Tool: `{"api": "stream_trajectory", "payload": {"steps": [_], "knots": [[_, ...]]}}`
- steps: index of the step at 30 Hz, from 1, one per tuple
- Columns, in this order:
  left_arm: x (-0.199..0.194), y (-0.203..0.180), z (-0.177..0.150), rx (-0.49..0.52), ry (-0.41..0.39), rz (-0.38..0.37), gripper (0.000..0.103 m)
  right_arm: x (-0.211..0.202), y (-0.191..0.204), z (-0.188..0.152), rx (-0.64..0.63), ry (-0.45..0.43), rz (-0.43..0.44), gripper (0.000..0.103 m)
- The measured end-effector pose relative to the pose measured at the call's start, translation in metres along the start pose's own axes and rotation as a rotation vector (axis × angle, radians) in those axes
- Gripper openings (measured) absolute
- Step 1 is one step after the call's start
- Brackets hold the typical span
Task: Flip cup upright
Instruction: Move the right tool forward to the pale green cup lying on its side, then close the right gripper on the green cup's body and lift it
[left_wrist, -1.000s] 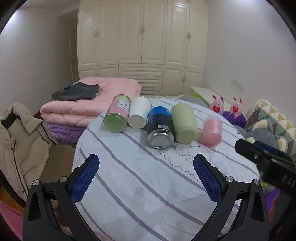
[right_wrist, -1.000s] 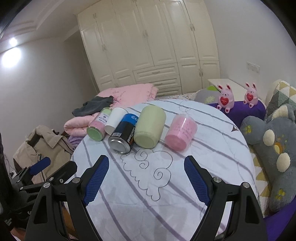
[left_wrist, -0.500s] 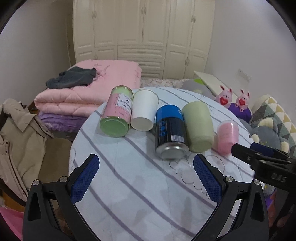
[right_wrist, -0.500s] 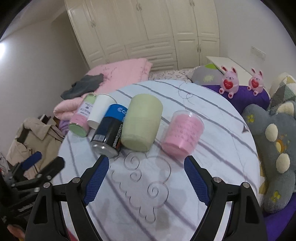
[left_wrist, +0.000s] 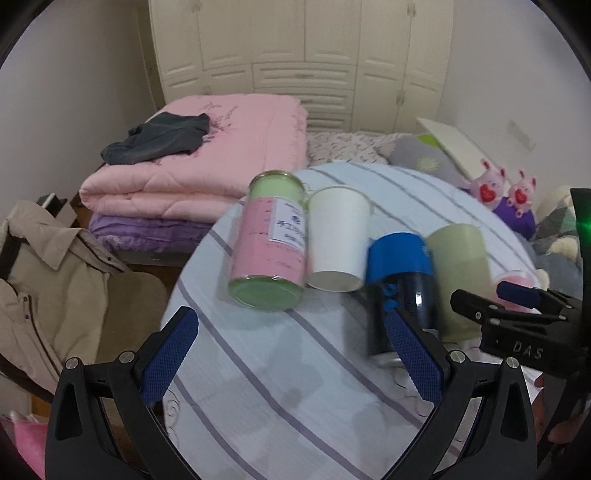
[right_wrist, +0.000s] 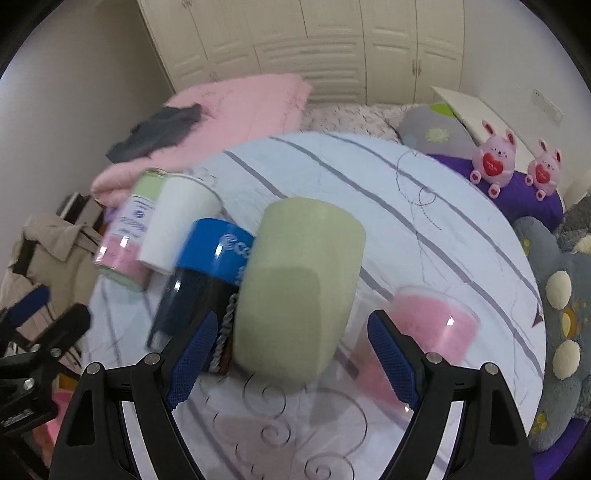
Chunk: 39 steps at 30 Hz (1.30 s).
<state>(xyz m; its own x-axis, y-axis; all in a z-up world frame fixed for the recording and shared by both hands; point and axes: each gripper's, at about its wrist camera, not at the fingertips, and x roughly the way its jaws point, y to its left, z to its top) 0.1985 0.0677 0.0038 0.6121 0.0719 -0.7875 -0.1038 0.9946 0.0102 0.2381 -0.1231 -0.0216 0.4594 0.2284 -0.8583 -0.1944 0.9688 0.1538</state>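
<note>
Right wrist view puts our right claw (right_wrist: 291, 363) spread wide and empty, its jaws straddling the near end of the green cup (right_wrist: 299, 291), which lies on its side at the worktop's middle. Our left claw (left_wrist: 291, 362) is likewise released, low at 6 o'clock facing the pink jar (left_wrist: 269, 240) and white paper cup (left_wrist: 338, 236). We judge the green cup is the target: close squarely on its body, clear of the blue can (right_wrist: 210, 273) touching it at 9 o'clock and the pink plastic cup (right_wrist: 424, 328) at 3 o'clock, then tip it slowly. A striped cloth covers the round worktop (right_wrist: 424, 221); wardrobes (right_wrist: 332, 40) stand at 12 o'clock, folded quilts (left_wrist: 207, 158) at 10.
</note>
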Motion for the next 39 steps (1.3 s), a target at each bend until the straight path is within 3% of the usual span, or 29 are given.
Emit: {"api": "stream_trajectory", "payload": {"steps": [7,11,22,31,39], "knots": [[0.008,0.01,0.001,-0.036,-0.003,-0.016,0.103,0.025,0.0,0.011,0.0,0.035,-0.021,0.085],[0.016,0.007,0.001,-0.035,0.018,-0.011,0.103,0.033,0.012,0.013,-0.062,0.041,-0.091,0.085],[0.02,0.009,-0.006,-0.05,0.041,-0.023,0.103,0.052,0.035,0.012,-0.212,0.089,-0.176,0.084],[0.021,0.019,-0.01,-0.079,0.052,-0.025,0.103,0.037,0.022,0.016,-0.138,0.066,-0.072,0.083],[0.016,0.019,-0.01,-0.094,0.043,-0.034,0.103,0.036,0.025,0.014,-0.143,0.082,-0.076,0.081]]}}
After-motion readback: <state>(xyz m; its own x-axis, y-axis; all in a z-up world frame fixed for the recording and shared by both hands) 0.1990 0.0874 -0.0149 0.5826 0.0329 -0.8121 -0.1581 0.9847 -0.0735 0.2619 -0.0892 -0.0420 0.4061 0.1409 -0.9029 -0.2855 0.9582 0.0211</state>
